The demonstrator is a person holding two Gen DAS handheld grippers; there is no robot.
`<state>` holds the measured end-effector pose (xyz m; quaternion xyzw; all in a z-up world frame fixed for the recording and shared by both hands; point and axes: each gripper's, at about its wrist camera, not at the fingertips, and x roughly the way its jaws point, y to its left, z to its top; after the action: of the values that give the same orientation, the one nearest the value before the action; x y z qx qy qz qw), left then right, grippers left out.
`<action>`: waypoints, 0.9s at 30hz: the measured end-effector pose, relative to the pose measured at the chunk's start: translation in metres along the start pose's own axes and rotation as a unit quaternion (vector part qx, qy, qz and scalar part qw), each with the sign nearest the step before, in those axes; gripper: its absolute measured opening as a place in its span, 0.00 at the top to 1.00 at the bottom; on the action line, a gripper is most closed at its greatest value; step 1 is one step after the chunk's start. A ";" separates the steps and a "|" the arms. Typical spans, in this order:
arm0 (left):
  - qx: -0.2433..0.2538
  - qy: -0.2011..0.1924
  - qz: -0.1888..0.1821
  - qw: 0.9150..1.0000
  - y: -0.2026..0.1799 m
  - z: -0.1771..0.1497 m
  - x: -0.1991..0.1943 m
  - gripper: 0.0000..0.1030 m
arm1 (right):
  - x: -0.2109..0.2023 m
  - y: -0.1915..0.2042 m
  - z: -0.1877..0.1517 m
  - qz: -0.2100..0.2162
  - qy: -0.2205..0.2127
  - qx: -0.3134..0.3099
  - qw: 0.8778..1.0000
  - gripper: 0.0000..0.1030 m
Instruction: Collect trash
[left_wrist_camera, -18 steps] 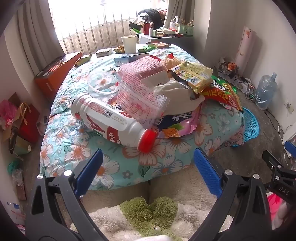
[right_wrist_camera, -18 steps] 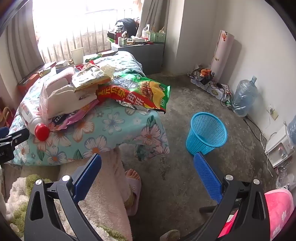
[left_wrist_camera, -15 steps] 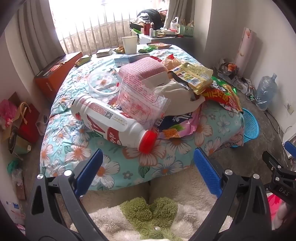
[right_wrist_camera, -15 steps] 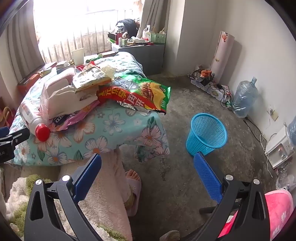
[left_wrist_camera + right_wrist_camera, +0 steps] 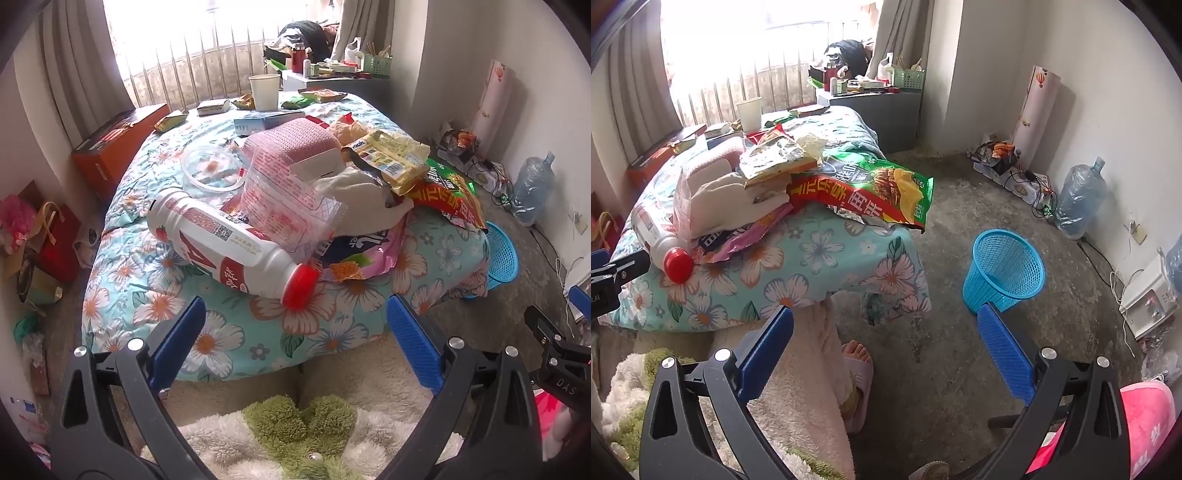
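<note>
A white bottle with a red cap (image 5: 229, 247) lies on the floral bed (image 5: 155, 295), also in the right wrist view (image 5: 665, 243). Behind it sit a clear plastic bag (image 5: 291, 210), a pink snack wrapper (image 5: 362, 254), a yellow wrapper (image 5: 391, 162) and a large green and red chip bag (image 5: 868, 192) hanging over the bed's edge. A blue mesh trash basket (image 5: 1004, 269) stands on the floor right of the bed. My left gripper (image 5: 295, 332) is open and empty just short of the bottle's cap. My right gripper (image 5: 886, 339) is open and empty over the floor.
A paper cup (image 5: 264, 92), boxes and small wrappers lie at the bed's far end. An orange box (image 5: 118, 144) stands left of the bed. A water jug (image 5: 1078, 199), cables and a white device (image 5: 1148, 299) line the right wall. My legs and slippered foot (image 5: 857, 373) are below.
Both views shift very slightly; the bottle sits a touch closer to my left gripper. Nothing was grasped or released.
</note>
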<state>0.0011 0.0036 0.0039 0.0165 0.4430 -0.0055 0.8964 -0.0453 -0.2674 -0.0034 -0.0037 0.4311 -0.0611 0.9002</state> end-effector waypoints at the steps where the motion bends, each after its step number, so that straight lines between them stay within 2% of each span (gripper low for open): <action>1: 0.000 0.000 0.000 1.000 0.000 0.000 0.000 0.09 | 0.001 0.000 0.001 0.000 0.000 0.000 1.000 0.06; 27: -0.002 0.001 -0.001 1.000 0.004 -0.002 0.001 0.09 | -0.003 0.001 0.001 -0.001 -0.004 -0.001 1.000 0.06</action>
<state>0.0003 0.0080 0.0025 0.0146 0.4442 -0.0055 0.8958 -0.0464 -0.2664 -0.0007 -0.0052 0.4275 -0.0611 0.9019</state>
